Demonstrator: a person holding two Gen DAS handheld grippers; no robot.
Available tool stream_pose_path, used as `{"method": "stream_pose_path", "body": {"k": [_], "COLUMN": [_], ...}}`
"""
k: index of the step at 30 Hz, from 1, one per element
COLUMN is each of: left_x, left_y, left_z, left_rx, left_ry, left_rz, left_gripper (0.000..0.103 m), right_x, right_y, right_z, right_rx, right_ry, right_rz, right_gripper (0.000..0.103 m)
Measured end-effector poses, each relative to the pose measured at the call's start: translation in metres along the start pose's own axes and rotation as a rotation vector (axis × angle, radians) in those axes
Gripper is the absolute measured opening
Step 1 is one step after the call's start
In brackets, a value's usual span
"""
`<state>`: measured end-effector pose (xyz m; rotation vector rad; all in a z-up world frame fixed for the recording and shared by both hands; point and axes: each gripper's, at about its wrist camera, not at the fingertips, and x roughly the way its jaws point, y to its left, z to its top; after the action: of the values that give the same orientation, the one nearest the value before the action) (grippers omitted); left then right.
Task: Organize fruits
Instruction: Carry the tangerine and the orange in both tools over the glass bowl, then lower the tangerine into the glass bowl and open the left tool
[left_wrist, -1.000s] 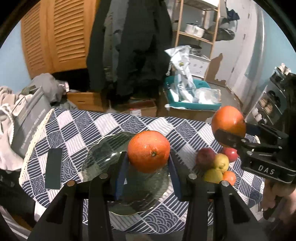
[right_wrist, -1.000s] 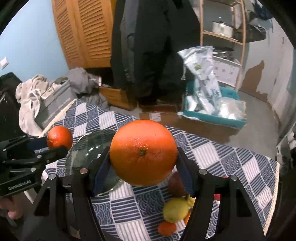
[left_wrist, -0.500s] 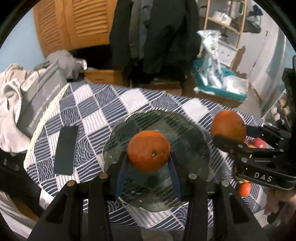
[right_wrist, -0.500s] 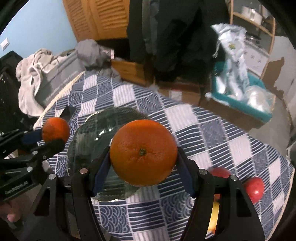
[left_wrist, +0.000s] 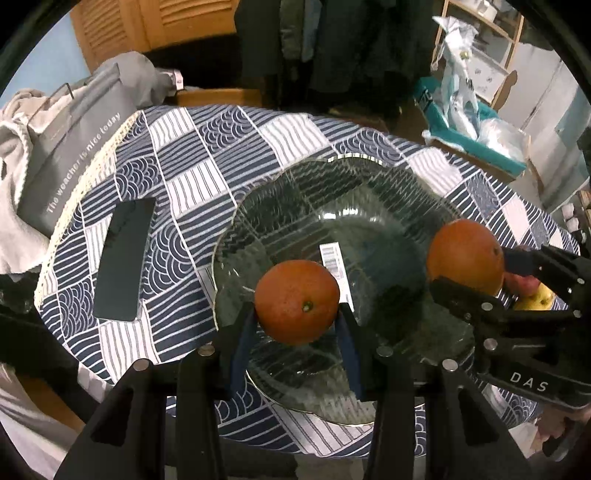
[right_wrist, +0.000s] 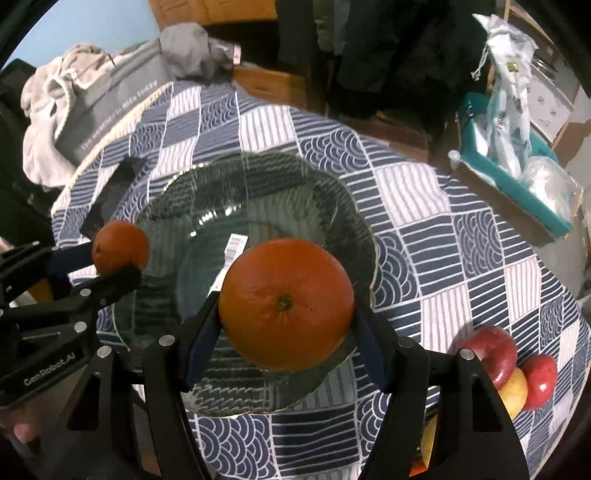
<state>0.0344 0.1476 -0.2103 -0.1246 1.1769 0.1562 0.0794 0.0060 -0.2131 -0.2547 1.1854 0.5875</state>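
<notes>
Only the right wrist view showed the two red apples (right_wrist: 517, 363) and a yellow fruit (right_wrist: 513, 393) clustered at the desk's (right_wrist: 461, 258) right edge; the left wrist view alone took in the whole dark phone (left_wrist: 123, 260) lying flat on the checked cloth beside the plate. The left gripper (left_wrist: 297, 328) was closed on a small orange (left_wrist: 297, 301), its blue-padded fingers (left_wrist: 240, 350) pressing both sides. The right gripper (right_wrist: 286, 332) clamped a larger orange (right_wrist: 286, 302) the same way. Both fruits were held above a clear glass plate (right_wrist: 332, 199), which contained no fruit and showed only a barcode sticker (right_wrist: 232, 249).
</notes>
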Motion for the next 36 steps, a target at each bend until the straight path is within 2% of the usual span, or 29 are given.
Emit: {"method": "stream_pose_path", "body": {"k": [8,15,19,27,31,36], "left_x": [0.015,0.016,0.016,0.013,0.008,0.004], "left_y": [-0.004,-0.006,-0.006,-0.006,-0.006,-0.006], "left_z": [-0.005,-0.005,-0.005,-0.007,-0.007,-0.006], "left_rx": [0.024,0.036,0.039,0.042,0.046,0.044], "left_ry": [0.053,0.055,0.057,0.064,0.055,0.049], "left_rz": [0.016,0.034,0.042,0.038,0.034,0.034], "left_gripper": [0.045,0.045,0.056,0.056,0.062,0.062], "right_x": [0.013,0.016,0.018,0.019,0.017,0.016], "right_y": [0.001,-0.002,-0.001,0.003,0.003,0.004], "right_z": [-0.009,-0.012,-0.012,-0.015,-0.017,-0.019], "right_rx": [-0.014,-0.008,-0.012,-0.019,-0.019,-0.025], "right_ry": [0.046,0.065,0.075,0.086,0.083,0.074], "right_rz": [-0.001,0.012,0.021,0.031,0.048,0.058], "right_gripper": [0.068,0.069,0.069,0.069,0.07,0.07]}}
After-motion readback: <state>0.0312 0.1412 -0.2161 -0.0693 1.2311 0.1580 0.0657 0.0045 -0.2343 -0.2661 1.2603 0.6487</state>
